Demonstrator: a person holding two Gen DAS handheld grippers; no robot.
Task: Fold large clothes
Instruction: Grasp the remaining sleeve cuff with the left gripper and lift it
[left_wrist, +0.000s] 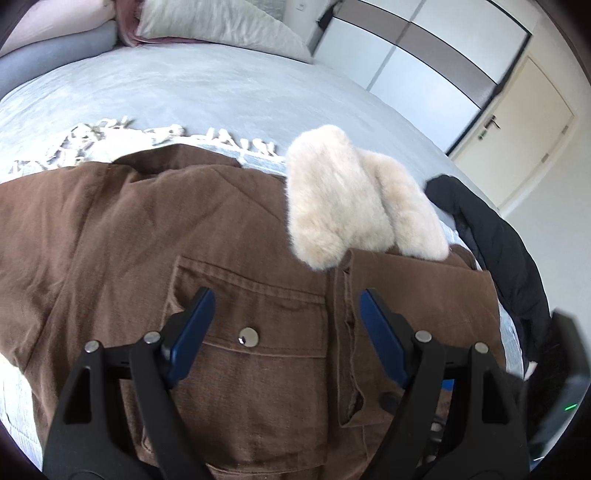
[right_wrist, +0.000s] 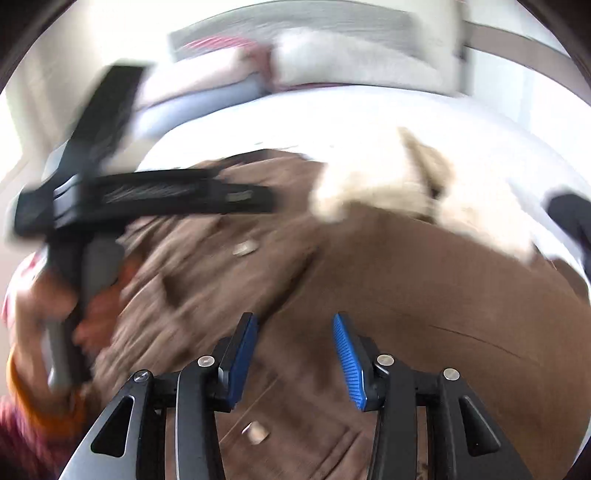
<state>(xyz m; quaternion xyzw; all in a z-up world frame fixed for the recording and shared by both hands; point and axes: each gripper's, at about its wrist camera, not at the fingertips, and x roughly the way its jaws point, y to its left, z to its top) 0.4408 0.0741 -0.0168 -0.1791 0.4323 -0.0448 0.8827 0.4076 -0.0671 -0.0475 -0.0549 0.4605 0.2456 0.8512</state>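
Your left wrist view is sharp: the brown cotton jacket (left_wrist: 229, 229) with its cream fleece collar (left_wrist: 343, 199) lies spread on the pale grey bedspread (left_wrist: 207, 88) just under and ahead of your left gripper (left_wrist: 287, 317), whose jaws are released above a snap-buttoned chest pocket (left_wrist: 255, 317). A black garment (left_wrist: 495, 240) lies to its right. Your right wrist view is blurred; there your right gripper (right_wrist: 295, 350) is unclenched, nothing between its pads, over the jacket's smooth folded panel

The jacket (left_wrist: 110, 229) lies on the bed (left_wrist: 221, 92) (pillows (left_wrist: 221, 26) behind), another garment (left_wrist: 498, 251) right.
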